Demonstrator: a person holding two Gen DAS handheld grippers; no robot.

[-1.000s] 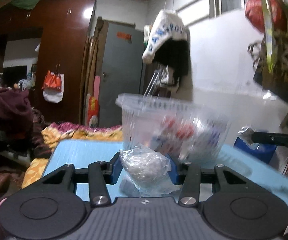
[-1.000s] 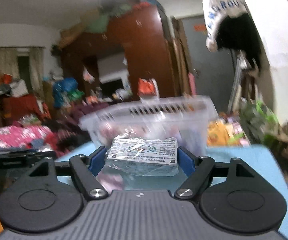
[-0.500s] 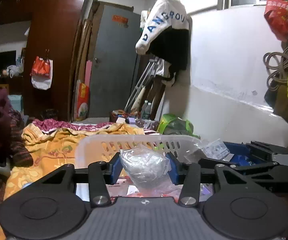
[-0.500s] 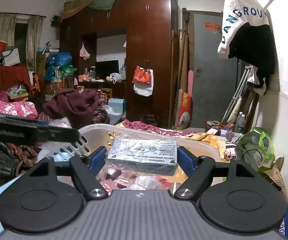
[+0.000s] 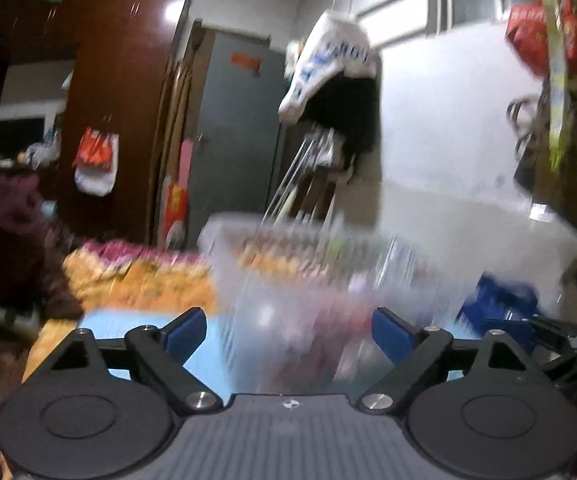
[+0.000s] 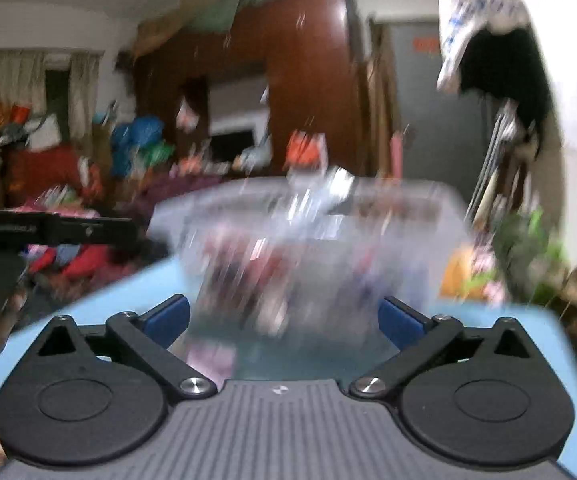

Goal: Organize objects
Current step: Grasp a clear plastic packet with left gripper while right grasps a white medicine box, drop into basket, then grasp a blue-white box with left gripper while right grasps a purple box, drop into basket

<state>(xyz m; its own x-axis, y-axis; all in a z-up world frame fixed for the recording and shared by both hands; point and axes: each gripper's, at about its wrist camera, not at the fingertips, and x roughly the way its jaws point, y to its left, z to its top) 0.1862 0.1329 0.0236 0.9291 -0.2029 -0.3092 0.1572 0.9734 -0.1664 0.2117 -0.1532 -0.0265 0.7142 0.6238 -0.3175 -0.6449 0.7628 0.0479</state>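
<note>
Both the left claw (image 5: pixel 284 334) and right claw (image 6: pixel 284 320) have just sprung apart, empty, facing a blurred, seemingly clear basket (image 5: pixel 308 280) on the blue tabletop (image 5: pixel 128 322).

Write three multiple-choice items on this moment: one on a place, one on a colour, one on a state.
1. Where does the clear basket stand?
A. on the light-blue table
B. on the floor
C. on the wardrobe

2. What colour are the pads of the left tool?
A. red
B. blue
C. yellow

3. How is the right tool?
A. shut on a box
B. shut on nothing
C. open, holding nothing

Key: 1 A, blue surface lies under the basket; 2 B, both pads show blue; 3 C, its jaws have just opened wide with nothing gripped.
</note>
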